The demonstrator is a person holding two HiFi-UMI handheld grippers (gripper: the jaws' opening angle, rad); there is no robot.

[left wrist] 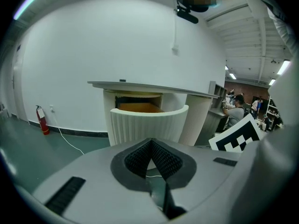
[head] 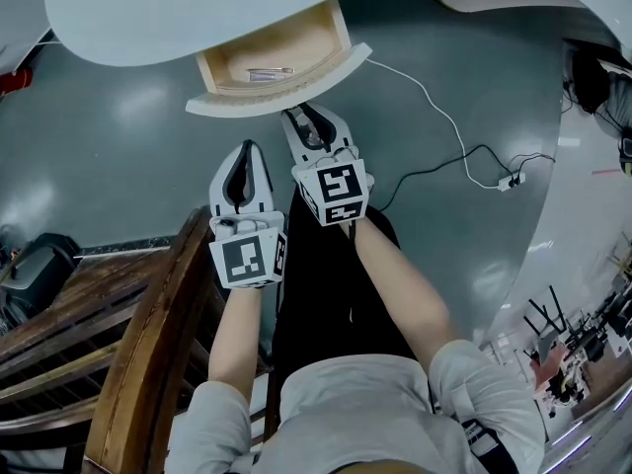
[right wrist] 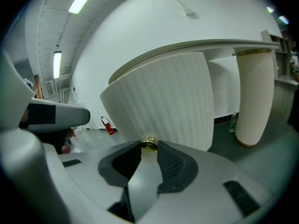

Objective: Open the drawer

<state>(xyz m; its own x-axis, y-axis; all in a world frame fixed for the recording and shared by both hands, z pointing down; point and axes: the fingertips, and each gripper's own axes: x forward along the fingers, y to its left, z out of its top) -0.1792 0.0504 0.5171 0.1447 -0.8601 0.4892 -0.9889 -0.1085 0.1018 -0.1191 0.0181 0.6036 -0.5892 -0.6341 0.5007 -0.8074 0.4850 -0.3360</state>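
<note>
Tool at left closed on nothing, parked short of the drawer, which sits part-way out under the white surface. Right tool clamps its small brass knob. Risk: a skewed pull slips the grip off that knob, or jams the drawer.

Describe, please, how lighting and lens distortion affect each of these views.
Head view: dim, soft glare patches on the floor. Left gripper view: black rounded corners, drawer in focus. Right gripper view: strong fisheye bowing, ceiling lamp blown out, knob slightly soft.

drawer x1, knob x1, grippers x2, cable x1
</note>
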